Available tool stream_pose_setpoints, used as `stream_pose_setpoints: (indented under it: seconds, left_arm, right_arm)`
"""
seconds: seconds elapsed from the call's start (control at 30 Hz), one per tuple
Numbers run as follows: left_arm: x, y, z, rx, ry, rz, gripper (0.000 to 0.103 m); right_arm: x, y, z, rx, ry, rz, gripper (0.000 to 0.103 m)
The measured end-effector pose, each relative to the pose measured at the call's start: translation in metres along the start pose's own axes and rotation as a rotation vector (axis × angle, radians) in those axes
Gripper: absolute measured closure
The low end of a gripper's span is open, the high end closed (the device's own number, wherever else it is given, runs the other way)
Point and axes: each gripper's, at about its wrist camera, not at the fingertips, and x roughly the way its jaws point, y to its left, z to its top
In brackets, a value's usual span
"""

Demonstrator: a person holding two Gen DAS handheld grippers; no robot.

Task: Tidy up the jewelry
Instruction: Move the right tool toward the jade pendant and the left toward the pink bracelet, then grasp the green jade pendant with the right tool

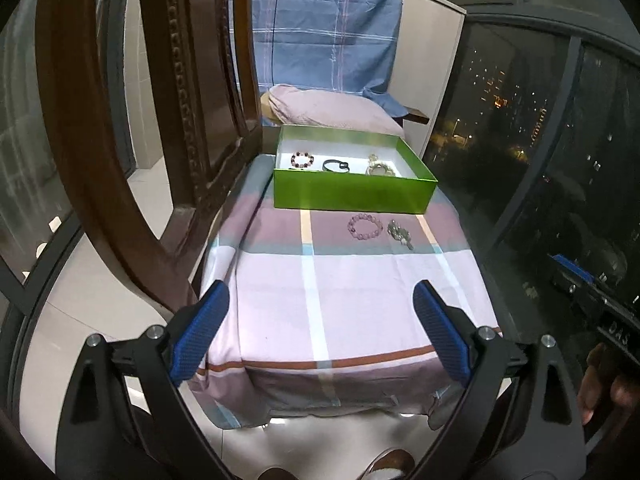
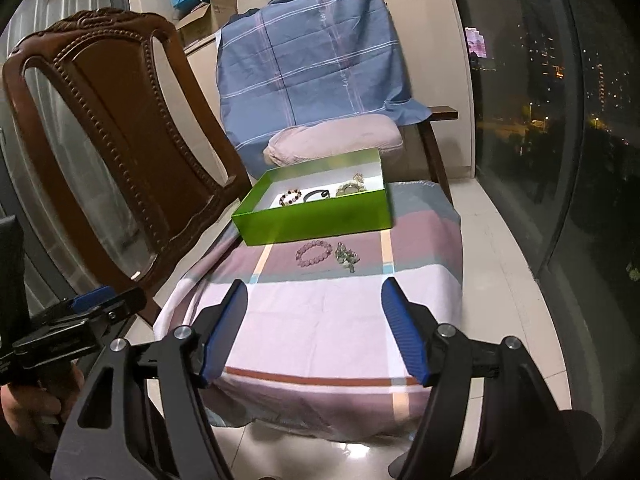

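Note:
A green box stands on a cloth-covered stool. Inside lie a red-and-pale bead bracelet, a dark bangle and a pale beaded piece. In front of the box, on the cloth, rest a pink bead bracelet and a green beaded piece. My left gripper is open, empty, over the stool's near end. My right gripper is open and empty too, short of the loose jewelry.
A carved wooden chair back stands close on the left. A pink pillow and a blue plaid cloth lie behind the box. Dark windows run along the right. The left gripper's body shows at lower left.

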Motion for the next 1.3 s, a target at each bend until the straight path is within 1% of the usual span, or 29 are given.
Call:
stream_pose_setpoints:
  seconds: [0.17, 0.5, 0.8, 0.9, 1.0, 1.07, 1.13, 1.2, 1.27, 1.3]
  left_arm:
    - [-0.002, -0.007, -0.004, 0.013, 0.006, -0.001, 0.011]
    - [-0.003, -0.013, 0.002, 0.028, -0.007, -0.009, 0.011]
    - [0.003, -0.016, 0.001, 0.038, 0.004, -0.014, 0.011]
    - [0.008, -0.015, -0.001, 0.034, 0.017, -0.017, 0.011]
    - [0.013, -0.015, -0.003, 0.037, 0.031, -0.016, 0.011]
    - [0.016, -0.016, -0.003, 0.042, 0.036, -0.017, 0.011]
    - [0.018, -0.015, -0.003, 0.044, 0.044, -0.016, 0.011]
    - [0.021, -0.013, -0.003, 0.044, 0.050, -0.011, 0.011]
    - [0.023, -0.010, -0.002, 0.041, 0.056, -0.002, 0.011]
    - [0.025, -0.007, -0.002, 0.038, 0.060, 0.003, 0.011]
  right_arm:
    - [-0.006, 0.001, -0.006, -0.001, 0.015, -0.018, 0.034]
    - [-0.011, -0.002, -0.009, 0.002, 0.011, -0.032, 0.034]
    - [-0.001, -0.005, -0.010, 0.000, 0.034, -0.040, 0.034]
    - [0.023, -0.003, -0.004, -0.050, 0.073, -0.067, 0.034]
    - [0.061, -0.005, 0.005, -0.086, 0.126, -0.083, 0.034]
    - [0.099, -0.008, 0.012, -0.114, 0.175, -0.108, 0.034]
    - [0.141, -0.011, 0.019, -0.134, 0.236, -0.111, 0.034]
    - [0.169, -0.010, 0.024, -0.151, 0.270, -0.111, 0.035]
    - [0.200, -0.009, 0.029, -0.178, 0.294, -0.137, 0.035]
    - [0.219, -0.010, 0.031, -0.183, 0.321, -0.150, 0.035]
